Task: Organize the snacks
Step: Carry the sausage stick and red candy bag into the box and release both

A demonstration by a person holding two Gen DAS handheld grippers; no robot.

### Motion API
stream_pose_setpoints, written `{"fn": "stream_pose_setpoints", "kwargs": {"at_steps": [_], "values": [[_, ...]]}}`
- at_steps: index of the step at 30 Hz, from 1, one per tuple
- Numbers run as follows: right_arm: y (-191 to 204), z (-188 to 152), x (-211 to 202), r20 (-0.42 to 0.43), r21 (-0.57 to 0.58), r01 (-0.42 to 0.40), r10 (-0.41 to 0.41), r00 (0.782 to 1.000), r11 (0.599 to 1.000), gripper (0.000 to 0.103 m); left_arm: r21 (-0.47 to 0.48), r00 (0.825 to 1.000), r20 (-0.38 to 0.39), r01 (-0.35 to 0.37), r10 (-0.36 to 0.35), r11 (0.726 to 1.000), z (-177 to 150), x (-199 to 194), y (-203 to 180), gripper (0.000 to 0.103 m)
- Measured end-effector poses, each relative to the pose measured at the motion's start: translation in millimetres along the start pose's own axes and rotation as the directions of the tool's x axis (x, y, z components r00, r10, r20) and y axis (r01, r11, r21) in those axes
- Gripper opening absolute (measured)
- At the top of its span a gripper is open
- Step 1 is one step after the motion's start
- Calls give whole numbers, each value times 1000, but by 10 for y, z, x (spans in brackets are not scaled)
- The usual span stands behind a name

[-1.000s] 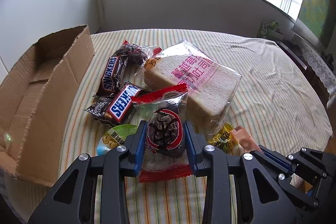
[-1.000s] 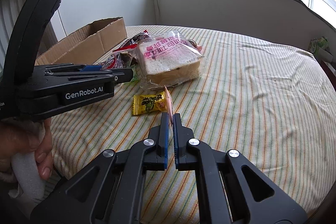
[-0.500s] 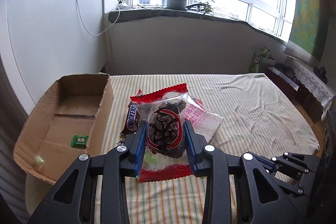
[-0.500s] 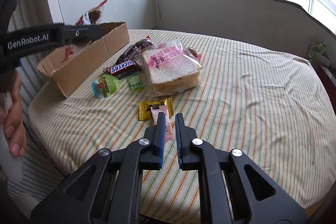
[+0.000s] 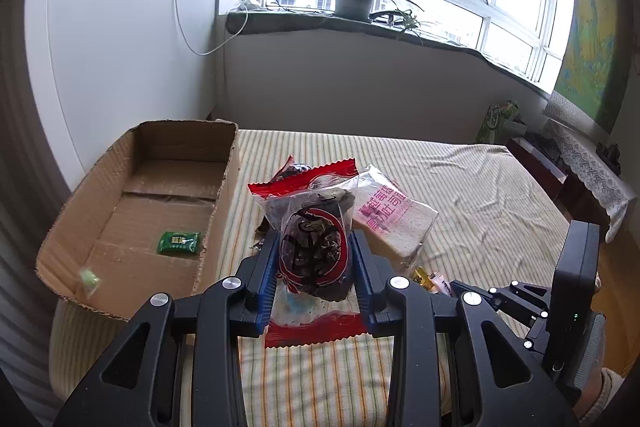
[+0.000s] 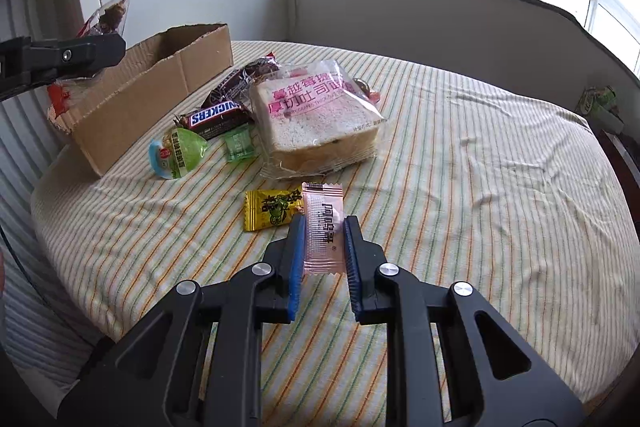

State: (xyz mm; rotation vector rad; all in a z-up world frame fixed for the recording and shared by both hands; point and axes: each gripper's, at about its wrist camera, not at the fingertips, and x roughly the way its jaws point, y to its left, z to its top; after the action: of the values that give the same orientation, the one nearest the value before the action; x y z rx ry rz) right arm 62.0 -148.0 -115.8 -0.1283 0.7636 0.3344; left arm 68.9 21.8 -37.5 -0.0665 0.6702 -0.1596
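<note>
My left gripper (image 5: 314,259) is shut on a clear, red-edged packet of dark snack (image 5: 312,239), held up in the air beside the open cardboard box (image 5: 132,227). A green candy (image 5: 179,242) lies inside the box. In the right wrist view, my right gripper (image 6: 322,239) sits low over the striped cloth, its jaws closing. A pink candy sachet (image 6: 323,231) lies flat between them, its long edges touching both pads. A yellow candy (image 6: 272,213) rests just to its left.
Bagged bread (image 6: 316,119), Snickers bars (image 6: 216,117), a green jelly cup (image 6: 178,153) and a green candy (image 6: 239,145) lie between the box (image 6: 160,87) and my right gripper. The table's rounded edge runs close on the near side. A wall and windowsill stand behind.
My left gripper rose with the packet and drew back, so the box interior now shows. My right jaws parted, and the pink sachet went from edge-on to flat between them.
</note>
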Motion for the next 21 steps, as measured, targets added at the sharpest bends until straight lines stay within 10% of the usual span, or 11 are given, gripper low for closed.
{"fn": "stream_pose_setpoints", "kwargs": {"at_steps": [8,21], "values": [[-58,533,-768,216,31,48,-54,975,998,19,32,996,88,10,-13,999,270,-238,-85,32],[496,723,-565,173,-34,-18,23,985,999,19,-5,990,137,-39,39,999,228,-464,268,32]]}}
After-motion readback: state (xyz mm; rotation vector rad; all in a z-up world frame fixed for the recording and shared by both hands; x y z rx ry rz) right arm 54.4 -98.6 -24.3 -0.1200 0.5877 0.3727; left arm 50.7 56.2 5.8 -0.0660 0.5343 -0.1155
